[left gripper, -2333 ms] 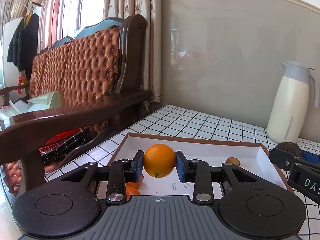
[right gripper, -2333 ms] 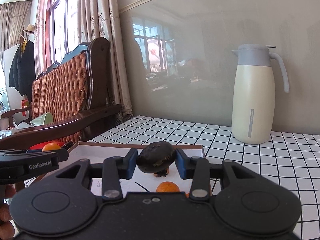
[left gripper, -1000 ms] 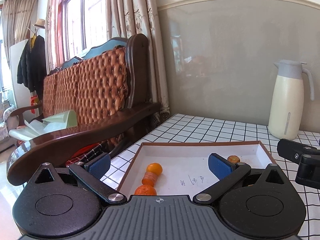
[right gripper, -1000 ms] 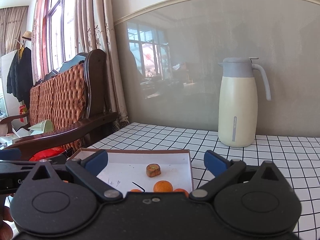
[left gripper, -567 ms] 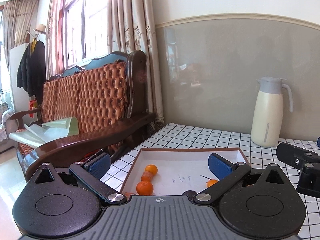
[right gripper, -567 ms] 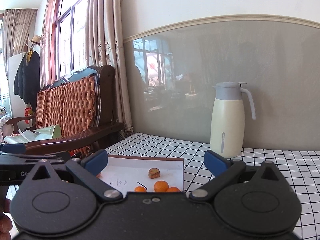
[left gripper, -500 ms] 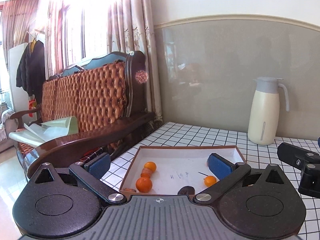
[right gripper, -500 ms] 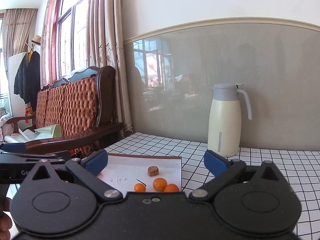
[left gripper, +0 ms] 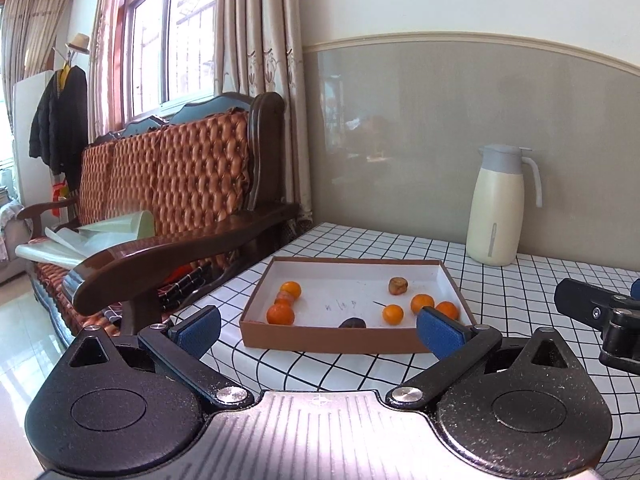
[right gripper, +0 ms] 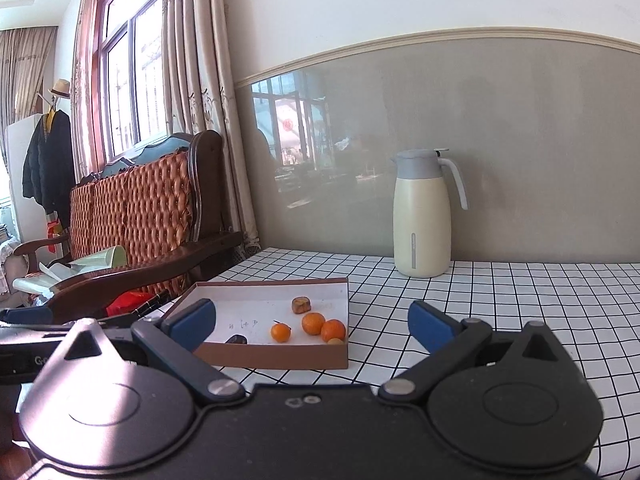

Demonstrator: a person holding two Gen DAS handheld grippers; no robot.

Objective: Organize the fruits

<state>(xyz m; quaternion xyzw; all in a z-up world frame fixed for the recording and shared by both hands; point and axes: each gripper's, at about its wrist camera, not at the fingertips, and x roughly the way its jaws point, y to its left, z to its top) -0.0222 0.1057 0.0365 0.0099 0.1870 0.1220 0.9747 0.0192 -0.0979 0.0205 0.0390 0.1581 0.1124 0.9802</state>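
Hovering above a checked surface (left gripper: 360,364), both tools spread wide and gripping nothing. Left tool (left gripper: 318,326), blue pads (left gripper: 438,330) parted, facing the near wall of a shallow brown cardboard box (left gripper: 332,338) with a white floor. Right tool (right gripper: 312,322), likewise gaping, sitting back from the same box (right gripper: 276,356), its black frame showing at the right edge of the left wrist view.

Resting inside the box: three small oranges lined up along the left side, the nearest one (left gripper: 280,314) close to the front wall, the farthest (left gripper: 290,289) toward the middle, a third wedged between them and partly hidden. Lying toward the right side, three more oranges: one (left gripper: 392,314) nearer the centre, another (left gripper: 422,303) just behind it, the last (left gripper: 447,309) by the right wall. Sitting behind that group, a brownish, squarish fruit (left gripper: 397,285); lying against the front wall, a dark, wrinkled fruit (left gripper: 352,323), only partly visible. Some handwriting showing on the box floor.

Standing well behind the box near the grey wall panel, a cream thermos jug (right gripper: 422,216) with a grey lid. Flanking the surface on the left, a wooden sofa (left gripper: 180,184) with tufted orange cushions.
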